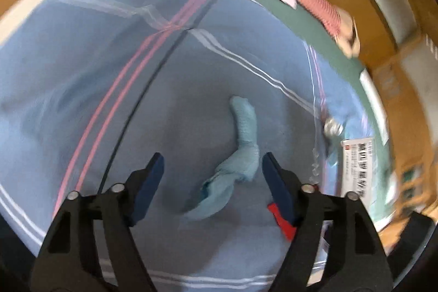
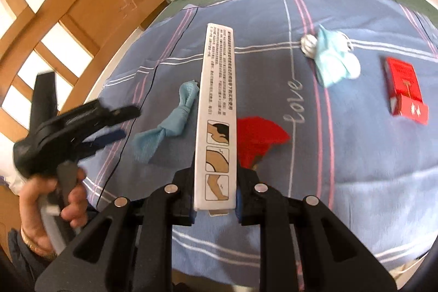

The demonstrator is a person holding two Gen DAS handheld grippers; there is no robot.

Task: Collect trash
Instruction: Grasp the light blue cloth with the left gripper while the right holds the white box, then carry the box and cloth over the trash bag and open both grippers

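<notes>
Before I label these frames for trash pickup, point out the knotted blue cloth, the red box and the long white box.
knotted blue cloth (image 1: 245, 144): left wrist view, its knot.
red box (image 2: 405, 86): right wrist view, top face.
long white box (image 2: 217, 89): right wrist view, printed face.

Blue plaid bed (image 2: 342, 182), wooden headboard (image 2: 90, 10)

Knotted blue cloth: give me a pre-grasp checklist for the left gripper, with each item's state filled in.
1. Left gripper open: ok.
2. Knotted blue cloth lies between its fingers: ok.
3. Cloth lies free on the blue bedsheet, nothing on top: ok.
4. Fingertips down at the cloth's level: cannot tell, picture blurred.
5. Right gripper shut on the white box: ok.
6. White box apart from the cloth: cannot tell.
</notes>
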